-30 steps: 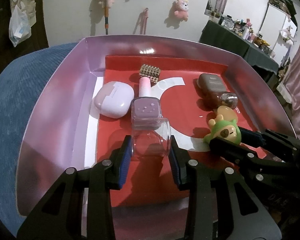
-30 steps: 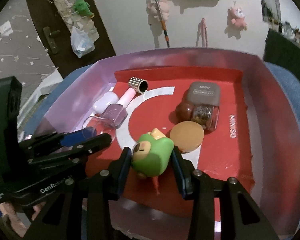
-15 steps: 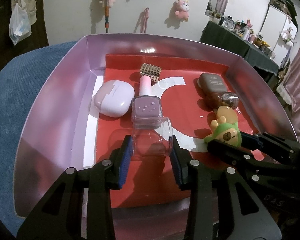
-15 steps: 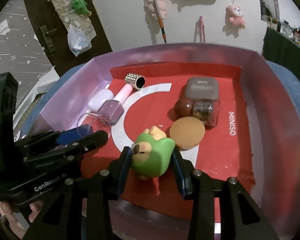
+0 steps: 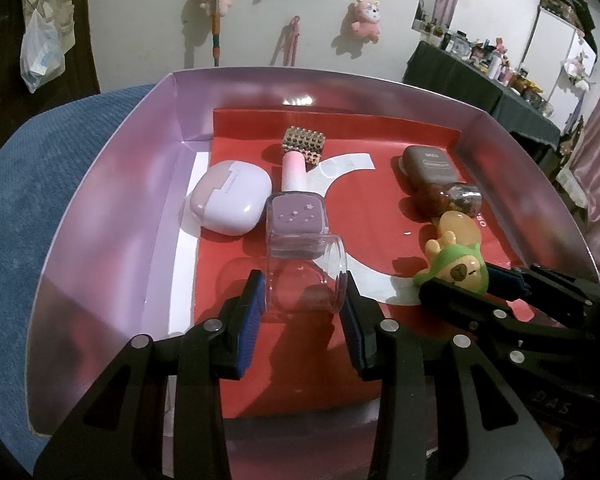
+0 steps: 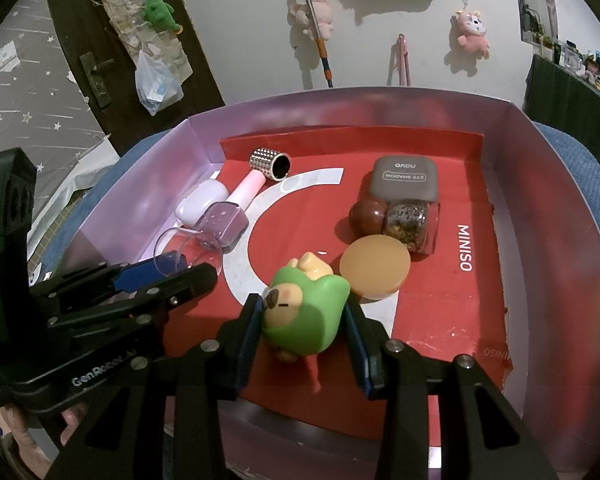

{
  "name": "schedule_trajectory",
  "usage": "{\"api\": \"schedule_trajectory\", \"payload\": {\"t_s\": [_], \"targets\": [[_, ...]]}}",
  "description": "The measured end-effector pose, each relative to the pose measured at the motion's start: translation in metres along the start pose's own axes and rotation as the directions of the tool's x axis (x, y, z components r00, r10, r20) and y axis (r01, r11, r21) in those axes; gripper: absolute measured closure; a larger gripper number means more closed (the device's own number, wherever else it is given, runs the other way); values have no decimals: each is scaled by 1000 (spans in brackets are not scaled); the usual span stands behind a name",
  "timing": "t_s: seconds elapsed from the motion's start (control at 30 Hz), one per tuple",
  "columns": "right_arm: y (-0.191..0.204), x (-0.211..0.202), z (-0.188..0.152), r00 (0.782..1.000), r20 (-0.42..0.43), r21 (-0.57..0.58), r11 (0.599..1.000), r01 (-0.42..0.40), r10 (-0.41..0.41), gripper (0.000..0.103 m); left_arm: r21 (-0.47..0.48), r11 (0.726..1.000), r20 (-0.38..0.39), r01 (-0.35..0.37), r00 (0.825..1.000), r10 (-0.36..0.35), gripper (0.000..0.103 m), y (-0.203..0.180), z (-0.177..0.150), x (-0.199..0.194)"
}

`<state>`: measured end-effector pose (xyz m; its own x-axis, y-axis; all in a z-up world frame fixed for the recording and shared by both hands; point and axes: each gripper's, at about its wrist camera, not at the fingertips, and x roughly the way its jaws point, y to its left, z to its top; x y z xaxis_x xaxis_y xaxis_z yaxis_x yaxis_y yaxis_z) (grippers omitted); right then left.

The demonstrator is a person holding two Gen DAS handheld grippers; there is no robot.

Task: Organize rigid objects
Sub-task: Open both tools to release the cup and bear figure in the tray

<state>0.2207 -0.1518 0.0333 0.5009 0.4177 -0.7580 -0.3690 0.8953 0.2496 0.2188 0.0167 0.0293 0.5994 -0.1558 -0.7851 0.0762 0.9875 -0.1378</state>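
Observation:
A purple-walled box (image 5: 112,208) with a red floor holds the objects. My left gripper (image 5: 302,292) is shut on a clear plastic cup (image 5: 304,276) that lies on its side, mouth toward a lilac nail polish bottle (image 5: 296,216). In the right wrist view my right gripper (image 6: 304,320) is shut on a green animal toy (image 6: 308,316), low over the red floor near the front. The left gripper (image 6: 168,272) with the clear cup (image 6: 176,248) shows at the left there. The right gripper (image 5: 460,284) with the green toy (image 5: 456,272) shows at the right of the left wrist view.
Also in the box are a lilac earbud case (image 5: 228,196), a studded silver cylinder (image 6: 270,162), a grey eye shadow compact (image 6: 404,178), a brown ball (image 6: 366,216) beside a glitter jar (image 6: 410,220), and an orange disc (image 6: 374,270). Blue fabric (image 5: 32,184) surrounds the box.

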Motion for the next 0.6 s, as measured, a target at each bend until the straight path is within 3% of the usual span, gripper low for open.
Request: {"api": "schedule_trajectory", "payload": {"t_s": [0.5,0.6], "targets": [[-2,-2,0,1000,1,8,1000,-8,8,60,-2,1000,-2,2,1000,-2,67,-1,1,0],[-2,-3,1,1000,1,6,1000,-9,9,60,-3,1000,0,11,1000,-11,60,-1,1,-1]]}}
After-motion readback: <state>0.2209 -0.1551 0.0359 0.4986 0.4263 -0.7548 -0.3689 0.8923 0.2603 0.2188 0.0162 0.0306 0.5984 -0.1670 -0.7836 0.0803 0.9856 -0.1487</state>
